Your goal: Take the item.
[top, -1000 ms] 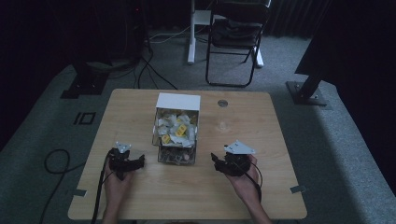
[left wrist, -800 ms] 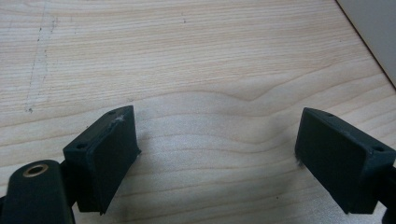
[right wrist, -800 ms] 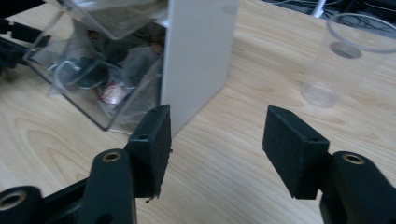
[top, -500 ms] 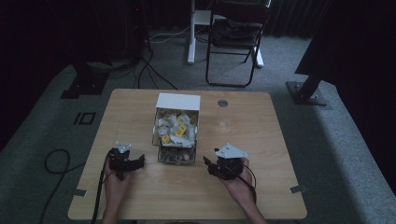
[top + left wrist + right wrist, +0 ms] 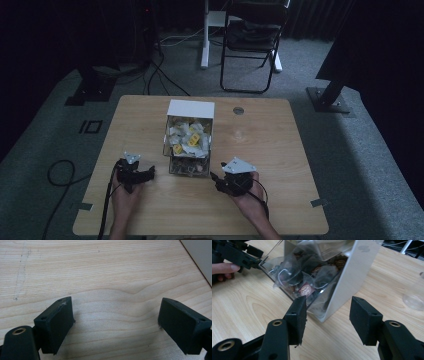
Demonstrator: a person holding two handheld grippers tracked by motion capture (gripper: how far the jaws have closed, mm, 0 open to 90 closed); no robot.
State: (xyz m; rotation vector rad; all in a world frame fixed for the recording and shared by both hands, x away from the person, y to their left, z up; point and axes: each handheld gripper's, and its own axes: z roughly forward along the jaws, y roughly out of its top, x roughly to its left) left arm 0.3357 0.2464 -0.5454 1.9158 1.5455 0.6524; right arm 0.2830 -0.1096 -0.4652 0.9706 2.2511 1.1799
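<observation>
Facing packet box (image 5: pixel 329 287) corner, right hand-held gripper (image 5: pixel 328 315) — jaws apart, closing.

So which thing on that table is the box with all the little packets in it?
Start at the wooden table; in its middle, between the left gripper and the right gripper, stands the clear-walled box with a white back panel. It is stuffed with small sachets, some yellow, unlike the clear glass standing beside it.

Folding chair (image 5: pixel 252 45) and cables (image 5: pixel 165 65) beyond table (image 5: pixel 280 150).
</observation>
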